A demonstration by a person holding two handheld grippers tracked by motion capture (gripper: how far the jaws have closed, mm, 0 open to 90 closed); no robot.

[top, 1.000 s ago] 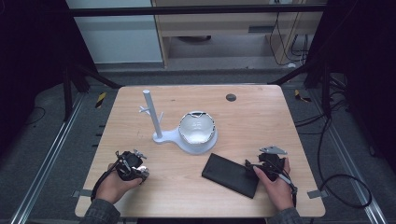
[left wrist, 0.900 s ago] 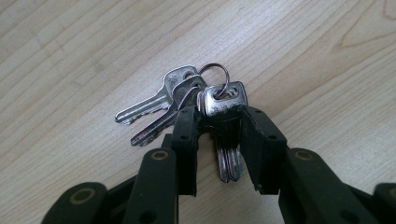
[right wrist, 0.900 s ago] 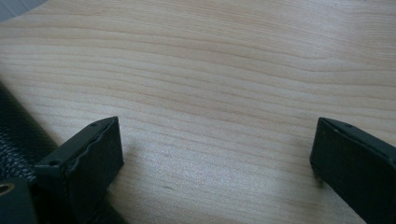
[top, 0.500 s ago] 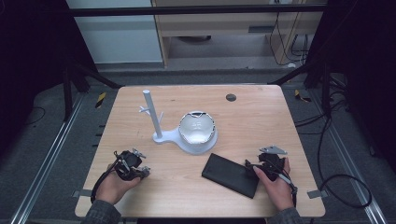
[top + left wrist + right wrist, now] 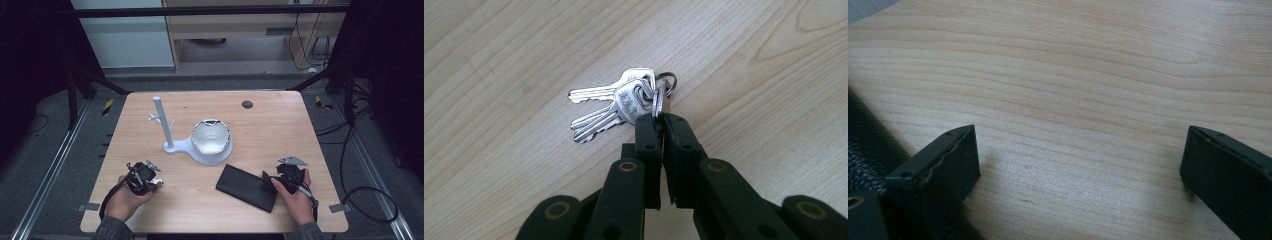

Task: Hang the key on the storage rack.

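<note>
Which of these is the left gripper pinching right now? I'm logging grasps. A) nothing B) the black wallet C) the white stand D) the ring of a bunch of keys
D: in the left gripper view the left gripper has its jaws closed on the ring of the keys, which lie on the table.

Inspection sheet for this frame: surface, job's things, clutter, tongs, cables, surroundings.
Surface: wooden table, bare grain.
Job's things: keys on a ring, lying on the table, ring pinched by the left tongs.
Clutter: white stand with a bowl; black case; dark disc.
Tongs: left shut on the ring; right tongs open, beside the case.
Cables: one trails from each tool; more on the floor at right.
Surroundings: dark frame, grey floor, cabinet behind.
</note>
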